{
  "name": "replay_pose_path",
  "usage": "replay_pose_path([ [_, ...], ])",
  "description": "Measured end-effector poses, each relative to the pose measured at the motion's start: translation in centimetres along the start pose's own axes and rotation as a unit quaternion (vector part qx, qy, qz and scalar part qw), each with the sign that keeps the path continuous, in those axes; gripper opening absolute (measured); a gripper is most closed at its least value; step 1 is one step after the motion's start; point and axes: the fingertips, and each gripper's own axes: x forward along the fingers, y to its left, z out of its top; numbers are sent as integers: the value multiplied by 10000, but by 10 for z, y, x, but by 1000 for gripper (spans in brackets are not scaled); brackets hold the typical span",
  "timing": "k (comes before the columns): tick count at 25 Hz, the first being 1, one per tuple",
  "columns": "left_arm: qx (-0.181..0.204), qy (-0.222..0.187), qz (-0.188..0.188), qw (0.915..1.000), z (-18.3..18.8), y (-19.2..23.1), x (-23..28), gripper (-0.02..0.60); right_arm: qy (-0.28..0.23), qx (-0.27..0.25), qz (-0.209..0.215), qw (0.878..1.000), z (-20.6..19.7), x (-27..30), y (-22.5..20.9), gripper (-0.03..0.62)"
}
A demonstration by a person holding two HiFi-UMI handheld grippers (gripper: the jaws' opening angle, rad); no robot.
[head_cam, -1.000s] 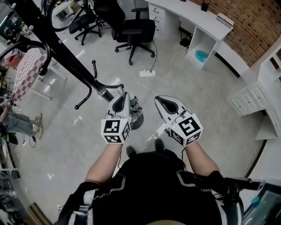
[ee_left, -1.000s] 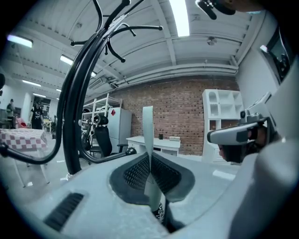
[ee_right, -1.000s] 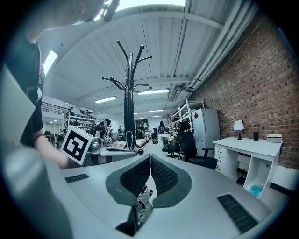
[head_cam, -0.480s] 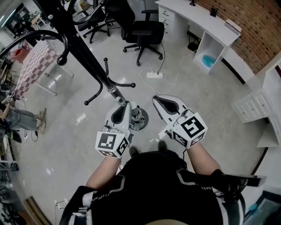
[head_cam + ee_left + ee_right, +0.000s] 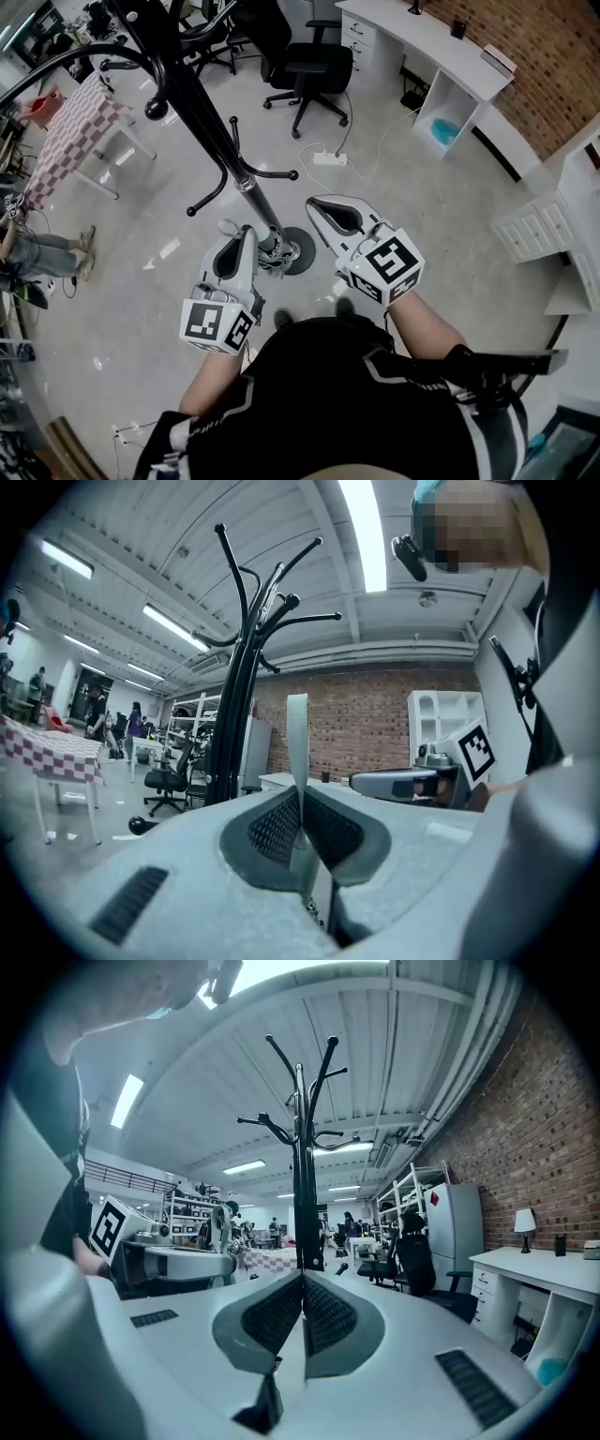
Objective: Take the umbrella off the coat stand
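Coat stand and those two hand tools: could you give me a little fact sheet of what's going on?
coat stand: black, upright, on the floor before the person
left gripper: jaws together, empty, near the stand's lower pole
right gripper: jaws together, empty
umbrella: none that I can make out
behind: office chair, white desk

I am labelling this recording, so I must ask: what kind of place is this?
Probably an office or lab workroom: an office chair, a white desk along a brick wall, and a bare, hard floor.
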Motion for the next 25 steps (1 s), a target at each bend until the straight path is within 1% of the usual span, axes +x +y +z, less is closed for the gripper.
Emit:
replay_pose_path([
  [3,-4,-112,76,9999,13,6,-12,11,-3,-1,37,10000,3,6,7,8],
  [6,66,-178,14,9998,22,14,-19,11,-69,4,118,9999,7,17,16,8],
  [9,53,-213,9,9998,26,24,-23,11,-197,15,218,9996,13,27,23,8],
  [13,7,-243,71,9997,29,33,-32,11,-93,11,200,9998,10,35,28,6],
  [17,-60,-260,127,9996,30,39,-35,11,-177,-198,288,9992,15,41,34,6],
  [19,-79,-243,107,9996,29,41,-34,11,-130,-230,221,9994,14,43,35,6],
  [25,-108,-227,42,9997,28,43,-26,11,-37,-105,10,9999,10,46,23,6],
])
